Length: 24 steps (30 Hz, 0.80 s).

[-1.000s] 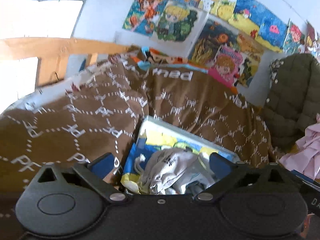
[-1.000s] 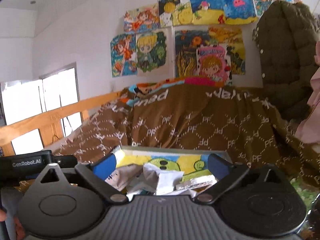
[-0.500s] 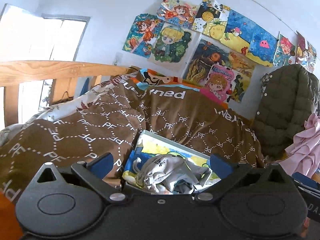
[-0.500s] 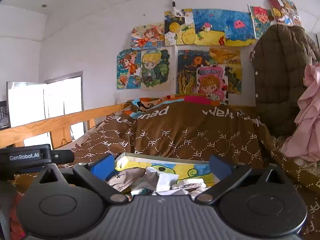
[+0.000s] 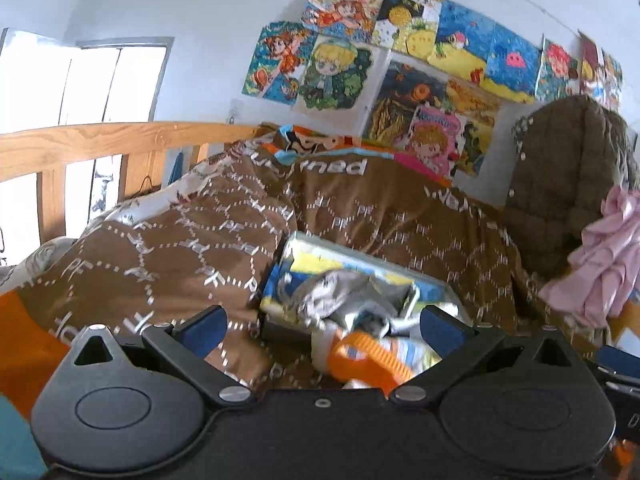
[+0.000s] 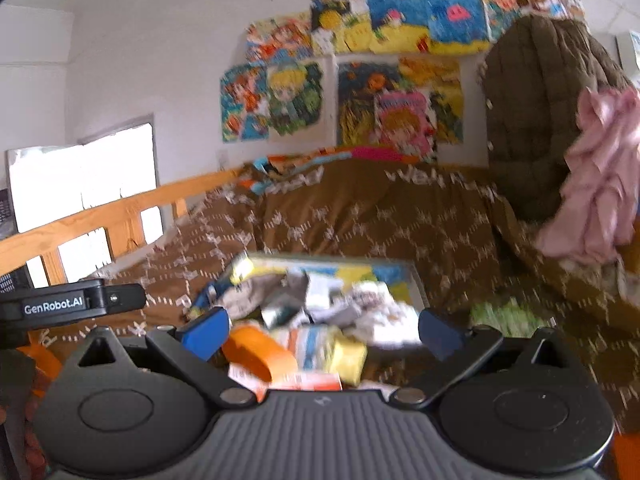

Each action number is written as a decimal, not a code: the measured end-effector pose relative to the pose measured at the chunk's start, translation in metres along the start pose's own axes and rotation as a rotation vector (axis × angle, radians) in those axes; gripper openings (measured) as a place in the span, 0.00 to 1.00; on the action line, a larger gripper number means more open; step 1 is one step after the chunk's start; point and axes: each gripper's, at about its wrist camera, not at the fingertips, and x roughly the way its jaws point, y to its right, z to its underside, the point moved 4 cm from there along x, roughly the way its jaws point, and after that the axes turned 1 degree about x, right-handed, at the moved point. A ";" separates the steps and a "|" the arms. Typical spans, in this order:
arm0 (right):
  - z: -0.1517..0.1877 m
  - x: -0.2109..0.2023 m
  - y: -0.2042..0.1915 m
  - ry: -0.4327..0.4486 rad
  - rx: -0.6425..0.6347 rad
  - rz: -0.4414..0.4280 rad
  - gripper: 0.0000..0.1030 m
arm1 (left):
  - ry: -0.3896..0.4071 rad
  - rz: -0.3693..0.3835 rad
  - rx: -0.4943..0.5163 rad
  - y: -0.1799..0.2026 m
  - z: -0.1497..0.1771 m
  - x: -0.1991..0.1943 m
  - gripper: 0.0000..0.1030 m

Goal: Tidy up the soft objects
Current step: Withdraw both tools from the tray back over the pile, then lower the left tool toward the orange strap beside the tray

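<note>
Left hand-held gripper (image 5: pixel 320 322): held wide, nothing between its blue pads; it is aimed at the near end of the heap, just in front.
Right hand-held gripper (image 6: pixel 322 330): also spread wide and empty, with the same heap between and just beyond its fingertips.
Direction of the task's thing: the orange-striped soft item (image 5: pixel 366 362) lies straight ahead of both, at the near edge of the heap, slightly right of centre for the left and slightly left of centre for the right (image 6: pixel 260 350).
Long axis: judged to run slantwise from near to far; blur leaves this uncertain.
Nearer hand: cannot be told; both seem about equally close.
Look of the item: orange band with white, pale blue and yellow parts; limp and crumpled, likely to sag when lifted.
Heap behind: grey-white crumpled cloths (image 5: pixel 344 300) are piled in a colourful cartoon-printed box (image 5: pixel 360 254).
Support: the box rests on a bed under a brown patterned blanket (image 5: pixel 180 240).
Far right: a pink garment (image 6: pixel 600 184) hangs against an olive quilted coat (image 6: pixel 532 92).
</note>
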 end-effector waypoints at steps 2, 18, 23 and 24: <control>0.008 -0.005 0.002 -0.025 0.002 0.018 1.00 | -0.021 -0.007 0.012 0.000 0.005 -0.003 0.99; 0.040 -0.006 0.007 -0.196 0.012 0.112 1.00 | -0.165 -0.041 0.083 0.003 0.047 -0.009 0.99; 0.042 0.000 0.007 -0.223 0.009 0.117 1.00 | -0.195 -0.043 0.099 0.005 0.053 -0.004 0.99; 0.043 0.002 0.007 -0.231 0.008 0.119 1.00 | -0.204 -0.047 0.098 0.004 0.054 -0.003 0.99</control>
